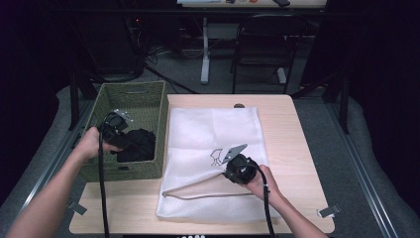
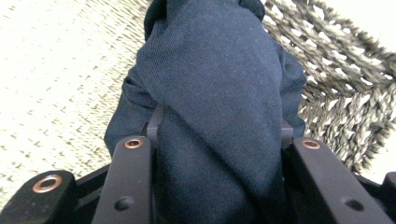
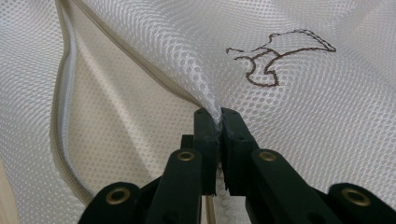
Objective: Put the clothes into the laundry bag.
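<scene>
A dark navy cloth (image 1: pixel 137 144) lies bunched in the green woven basket (image 1: pixel 148 101) at the table's left. My left gripper (image 1: pixel 120 139) is inside the basket, shut on that cloth (image 2: pixel 215 116), which bulges up between its two jaws. A white mesh laundry bag (image 1: pixel 208 134) with a small embroidered figure (image 3: pixel 275 58) is spread on the wooden table. My right gripper (image 1: pixel 229 168) is shut on the bag's upper layer near its zip edge (image 3: pixel 215 119), pinching the mesh and holding the mouth apart.
The bag's beige zip edge (image 1: pixel 198 194) curves along the near side. Bare wooden table (image 1: pixel 287 129) shows to the right of the bag. A chair and desk legs stand on the floor beyond the table.
</scene>
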